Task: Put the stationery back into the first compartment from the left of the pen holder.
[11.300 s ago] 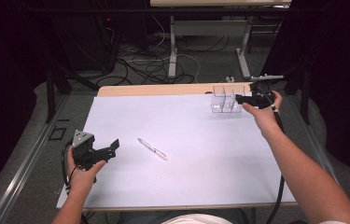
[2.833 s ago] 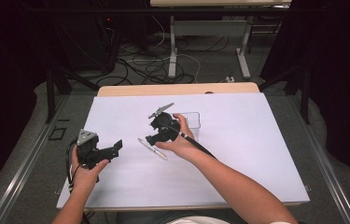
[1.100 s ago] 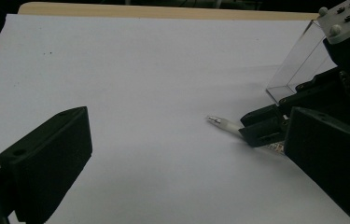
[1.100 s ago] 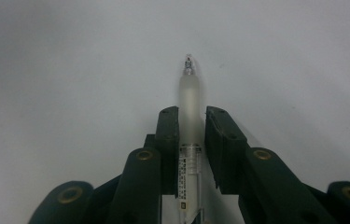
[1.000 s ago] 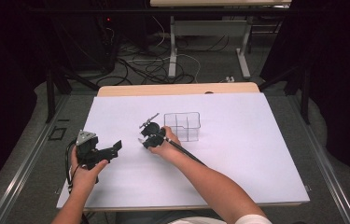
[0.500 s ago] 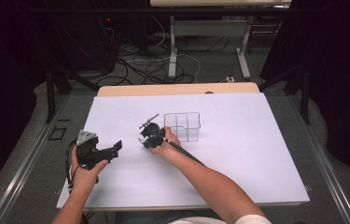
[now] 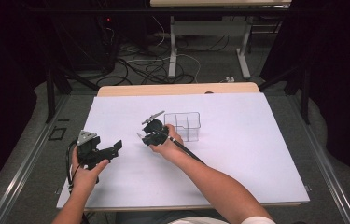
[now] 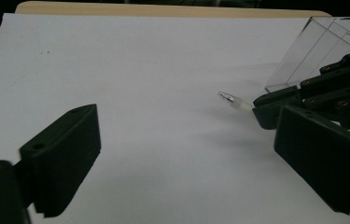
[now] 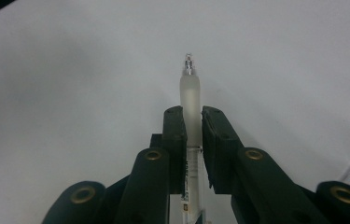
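Right gripper [image 9: 192,122] clamped on a frosted pen [image 9: 190,100], tip pointing ahead, clear divided box [image 7: 182,125] just beside it, left gripper [image 8: 182,154] spread apart nearby over white table [image 7: 256,154], pen print unreadable.

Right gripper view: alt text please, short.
Two black jaws of the right gripper are shut on a frosted white pen, its metal tip pointing up and away past the jaws. Behind it is a plain white table.
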A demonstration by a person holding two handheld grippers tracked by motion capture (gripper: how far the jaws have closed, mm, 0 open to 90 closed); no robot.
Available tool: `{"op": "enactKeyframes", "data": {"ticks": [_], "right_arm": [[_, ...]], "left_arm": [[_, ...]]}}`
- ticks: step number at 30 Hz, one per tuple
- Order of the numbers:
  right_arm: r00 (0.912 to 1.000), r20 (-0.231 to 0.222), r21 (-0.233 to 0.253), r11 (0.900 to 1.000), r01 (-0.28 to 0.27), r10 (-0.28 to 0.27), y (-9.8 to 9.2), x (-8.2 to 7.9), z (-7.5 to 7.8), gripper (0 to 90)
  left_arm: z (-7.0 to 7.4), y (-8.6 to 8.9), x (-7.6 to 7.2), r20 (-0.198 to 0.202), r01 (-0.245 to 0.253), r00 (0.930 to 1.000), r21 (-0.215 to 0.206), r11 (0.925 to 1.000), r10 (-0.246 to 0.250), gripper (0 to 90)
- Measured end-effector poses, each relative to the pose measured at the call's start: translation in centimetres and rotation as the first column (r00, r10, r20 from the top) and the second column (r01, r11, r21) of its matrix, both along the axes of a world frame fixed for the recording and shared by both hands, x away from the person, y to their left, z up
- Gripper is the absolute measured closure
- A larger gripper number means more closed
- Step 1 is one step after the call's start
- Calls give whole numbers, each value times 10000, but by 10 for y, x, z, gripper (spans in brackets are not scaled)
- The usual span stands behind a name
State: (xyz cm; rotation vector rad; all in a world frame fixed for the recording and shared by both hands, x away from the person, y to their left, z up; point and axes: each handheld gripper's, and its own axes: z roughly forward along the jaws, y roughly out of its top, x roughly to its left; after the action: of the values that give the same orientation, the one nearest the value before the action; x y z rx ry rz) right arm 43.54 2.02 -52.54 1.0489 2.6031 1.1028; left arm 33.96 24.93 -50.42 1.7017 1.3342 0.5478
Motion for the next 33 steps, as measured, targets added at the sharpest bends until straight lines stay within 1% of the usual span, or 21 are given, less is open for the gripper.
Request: {"op": "enactKeyframes", "data": {"ticks": [1,3,4,6,7,10,11,12,13,14,16,18,21,22,23,24,25,26,28,29,33], "right_arm": [[9999,99,47,9999,-95,94,-2,0,1,802],[9998,189,272,9996,47,-52,-5,-4,6,802],[9993,362,359,9993,-107,94,-8,-4,8,802],[9987,502,559,9984,-103,75,-11,-6,12,802],[9973,730,965,9953,-9,-62,-15,-10,16,802],[9961,887,938,9956,-75,-8,-21,-12,22,802],[9941,1076,1237,9923,-19,-115,-22,-14,23,802],[9945,1043,1241,9922,-61,-69,-26,-17,27,802],[9924,1231,1436,9896,-84,-94,-29,-18,29,802],[9925,1218,1449,9894,-64,-114,-31,-20,31,802],[9874,1563,1794,9838,-42,-243,-41,-26,37,802],[9866,1608,1911,9816,-21,-292,-44,-27,39,802],[9809,1895,2236,9747,8,-443,-55,-33,44,802],[9814,1866,2253,9743,23,-455,-57,-34,46,802],[9776,2038,2478,9688,11,-532,-64,-37,48,802],[9776,2038,2478,9688,11,-532,-64,-37,48,802],[9763,2100,2524,9676,-16,-532,-67,-39,50,802],[9746,2168,2577,9662,-24,-554,-72,-41,51,802],[9705,2324,2856,9583,-46,-646,-82,-47,54,802],[9705,2324,2856,9583,-46,-646,-82,-47,54,802],[9651,2506,3075,9515,-50,-759,-97,-55,59,802]], "left_arm": [[0,-1,0,48,24,10000,-15,10000,-24,130],[0,-2,0,76,128,9999,22,9999,-128,166],[-1,-3,0,85,175,9998,-20,9998,-175,165],[0,-4,0,91,247,9997,-12,9997,-247,166],[0,-5,0,113,306,9995,3,9995,-306,167],[0,-9,-1,125,370,9992,39,9993,-371,176],[0,-11,-2,146,400,9991,-4,9992,-400,188],[0,-12,-2,129,462,9989,-71,9989,-461,207],[0,-14,-2,108,508,9987,-141,9986,-507,213],[0,-17,-2,132,597,9981,-222,9980,-594,215],[1,-20,-3,164,743,9971,-244,9969,-740,251],[1,-25,-4,266,853,9961,-270,9960,-846,255],[4,-30,-6,396,1052,9939,-470,9933,-1033,262],[6,-32,-7,463,1107,9931,-619,9919,-1079,263],[8,-33,-8,566,1179,9919,-799,9898,-1136,271],[9,-35,-9,707,1223,9908,-1012,9873,-1155,271],[10,-37,-10,778,1308,9894,-1089,9854,-1227,278],[10,-39,-10,793,1332,9890,-1154,9843,-1246,278],[12,-44,-12,776,1506,9868,-1182,9815,-1421,299],[12,-46,-12,744,1585,9858,-1197,9801,-1504,299],[14,-56,-15,672,1930,9803,-1257,9731,-1858,328]]}}
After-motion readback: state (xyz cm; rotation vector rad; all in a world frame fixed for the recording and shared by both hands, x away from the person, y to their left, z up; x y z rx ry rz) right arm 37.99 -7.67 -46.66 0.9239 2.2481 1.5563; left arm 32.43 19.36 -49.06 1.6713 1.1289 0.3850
